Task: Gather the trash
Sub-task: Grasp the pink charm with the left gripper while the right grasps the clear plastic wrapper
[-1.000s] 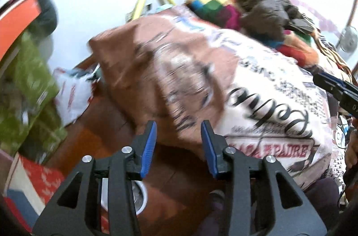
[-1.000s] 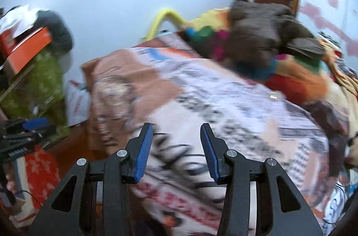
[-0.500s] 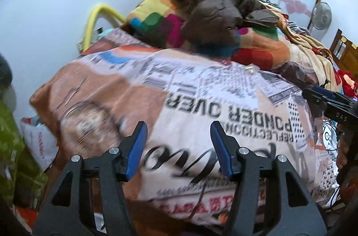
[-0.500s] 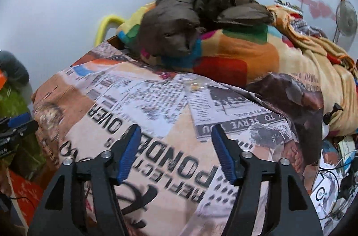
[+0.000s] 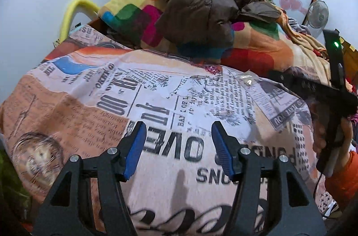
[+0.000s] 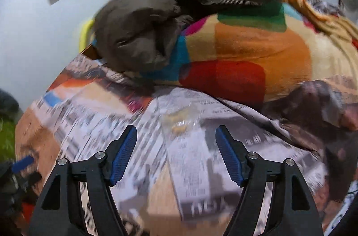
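A clear plastic wrapper [image 6: 182, 121] with something yellowish in it lies on the newspaper-print bedsheet [image 6: 190, 169], just beyond my right gripper [image 6: 176, 151], which is open and empty. The wrapper also shows in the left wrist view [image 5: 248, 80] at the far right of the sheet, next to a small pink scrap [image 5: 211, 68]. My left gripper [image 5: 177, 146] is open and empty above the sheet [image 5: 156, 102]. The right gripper's body [image 5: 331, 99] shows at the right edge of the left wrist view.
A brown jacket [image 5: 201, 3] lies on a multicoloured blanket [image 5: 252, 50] at the back of the bed. A yellow padded rail [image 5: 71, 12] stands at the bed's left corner by the white wall. A fan [image 5: 317, 14] stands at far right.
Both grippers have swung up from the bed's side and moved forward over the sheet. Both have opened wider. The wrapper now lies just ahead of the right gripper.
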Demonstrator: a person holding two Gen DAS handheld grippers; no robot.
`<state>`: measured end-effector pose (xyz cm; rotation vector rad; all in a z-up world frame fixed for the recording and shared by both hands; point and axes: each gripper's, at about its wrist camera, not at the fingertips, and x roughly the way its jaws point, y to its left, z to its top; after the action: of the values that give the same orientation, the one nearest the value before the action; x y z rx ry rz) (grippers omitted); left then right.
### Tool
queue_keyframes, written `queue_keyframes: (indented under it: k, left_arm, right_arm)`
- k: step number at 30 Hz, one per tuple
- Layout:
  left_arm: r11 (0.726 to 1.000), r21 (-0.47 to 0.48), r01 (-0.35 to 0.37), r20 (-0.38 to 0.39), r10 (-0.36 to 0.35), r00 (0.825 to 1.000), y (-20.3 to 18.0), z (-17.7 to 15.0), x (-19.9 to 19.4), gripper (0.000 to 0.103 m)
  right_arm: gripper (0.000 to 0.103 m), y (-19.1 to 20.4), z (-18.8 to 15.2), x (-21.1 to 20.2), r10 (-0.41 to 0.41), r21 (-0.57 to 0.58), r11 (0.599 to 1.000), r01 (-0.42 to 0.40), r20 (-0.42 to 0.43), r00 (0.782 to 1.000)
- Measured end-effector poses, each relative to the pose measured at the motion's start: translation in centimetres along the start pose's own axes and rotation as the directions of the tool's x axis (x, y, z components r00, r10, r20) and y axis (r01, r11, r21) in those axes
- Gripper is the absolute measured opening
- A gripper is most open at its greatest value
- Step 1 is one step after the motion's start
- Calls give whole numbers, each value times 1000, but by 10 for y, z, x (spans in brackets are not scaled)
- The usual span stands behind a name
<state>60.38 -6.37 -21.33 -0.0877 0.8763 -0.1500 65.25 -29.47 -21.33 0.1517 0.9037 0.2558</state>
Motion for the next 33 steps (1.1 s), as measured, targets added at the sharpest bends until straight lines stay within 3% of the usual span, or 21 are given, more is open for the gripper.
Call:
queue_keyframes:
  k: [5,8,15,20,28,33]
  left_arm:
    - [1000,9,8,-33,-8,999,-2,5,33,59]
    - [1000,-3,28,-53,-28,998,-4,10,52,59]
    - [999,-16,40,-80,-42,996,-14,30,84,59]
    - [996,-51,78,-97,-83,992,-24,51,104,59]
    - [997,-31,71,-90,-73,993,-58,81,138,59]
    - [1000,-9,-9,-76,9,997,-72,91,162,53]
  right_arm:
    - [69,-17,13,46,10,92,996,-3,-76,997]
    - [62,-15,11,58,-3,67,998,9,-102,995]
    - [26,9,1,47,-31,-114,993,23,-68,997]
    - [13,13,-12,26,-7,-152,988,-2,-58,998]
    - [11,-13,-29,-16,-5,-167,986,2,-18,1000]
    - [11,-30,-28,-31,10,-163,987,-9,4,1000]
